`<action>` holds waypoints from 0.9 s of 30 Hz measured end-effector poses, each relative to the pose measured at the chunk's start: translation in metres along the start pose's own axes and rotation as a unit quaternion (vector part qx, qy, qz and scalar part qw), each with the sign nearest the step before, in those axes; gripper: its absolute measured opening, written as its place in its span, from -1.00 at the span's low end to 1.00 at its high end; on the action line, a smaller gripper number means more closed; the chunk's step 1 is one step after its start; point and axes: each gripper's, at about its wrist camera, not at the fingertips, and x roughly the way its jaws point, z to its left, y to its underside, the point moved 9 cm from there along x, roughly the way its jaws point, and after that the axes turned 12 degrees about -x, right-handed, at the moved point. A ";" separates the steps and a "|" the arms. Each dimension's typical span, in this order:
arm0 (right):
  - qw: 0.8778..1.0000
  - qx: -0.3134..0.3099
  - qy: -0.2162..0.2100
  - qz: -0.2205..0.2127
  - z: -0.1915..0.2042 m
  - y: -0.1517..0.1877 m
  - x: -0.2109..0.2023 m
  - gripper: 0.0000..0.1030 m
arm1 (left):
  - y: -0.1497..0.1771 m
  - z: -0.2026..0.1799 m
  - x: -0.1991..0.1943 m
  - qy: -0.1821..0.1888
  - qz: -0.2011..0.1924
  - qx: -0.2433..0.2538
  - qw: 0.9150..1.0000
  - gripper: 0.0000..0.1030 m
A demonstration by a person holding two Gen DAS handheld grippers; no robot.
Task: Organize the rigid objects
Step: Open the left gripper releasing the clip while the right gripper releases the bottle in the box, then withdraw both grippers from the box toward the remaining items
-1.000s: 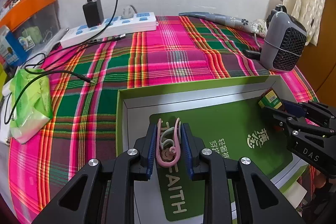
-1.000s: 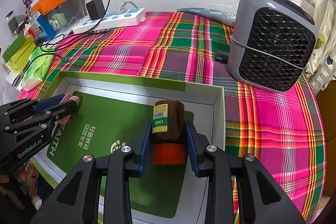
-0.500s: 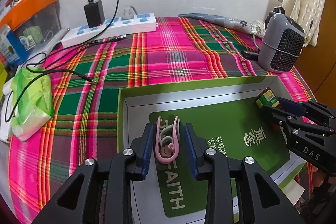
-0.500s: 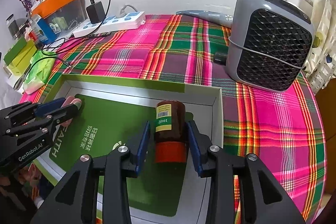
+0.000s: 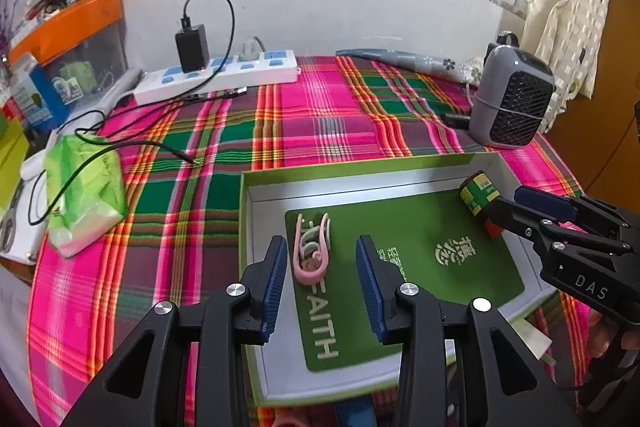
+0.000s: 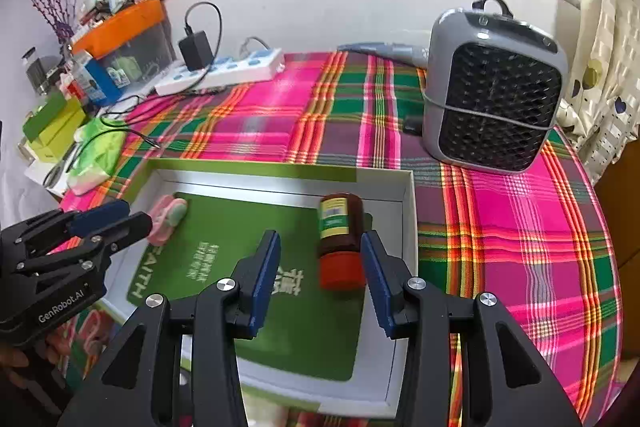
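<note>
A shallow green-rimmed box (image 5: 360,167) (image 6: 256,169) with a green card on its floor lies on the plaid cloth. Pink and pale green clips (image 5: 311,251) (image 6: 166,217) lie at the card's left end. My left gripper (image 5: 322,277) has its jaws opening around them, blue pads clear of the clips. A brown bottle (image 6: 341,235) (image 5: 478,197) with a red cap and green label lies on its side near the box's right wall. My right gripper (image 6: 320,277) is opening too; the bottle lies between its pads, close to the right one and untouched by the left.
A grey fan heater (image 6: 494,95) stands on the cloth to the right behind the box. A white power strip (image 5: 218,77) with a black charger lies at the back. A green tissue pack (image 5: 82,195) and black cable lie left. Cluttered bins fill the far left.
Both grippers opened and let go: the left off the clips, the right off the bottle. Both have drawn back and up a little; clips and bottle stay in the box.
</note>
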 end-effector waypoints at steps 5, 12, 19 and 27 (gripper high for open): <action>1.000 0.000 0.001 -0.013 0.006 0.000 -0.015 -0.16 | 0.004 0.003 -0.019 -0.012 -0.018 0.005 1.000 -0.31; 1.000 0.006 -0.002 -0.020 0.017 0.009 -0.030 -0.16 | 0.015 0.013 -0.042 -0.024 -0.034 0.004 0.999 -0.31; 1.000 0.013 -0.003 -0.025 0.025 0.022 -0.044 -0.16 | 0.030 0.023 -0.058 -0.024 -0.040 -0.006 0.999 -0.31; 0.999 0.028 -0.004 -0.036 0.028 0.040 -0.062 -0.15 | 0.050 0.036 -0.076 -0.024 -0.046 -0.016 0.999 -0.31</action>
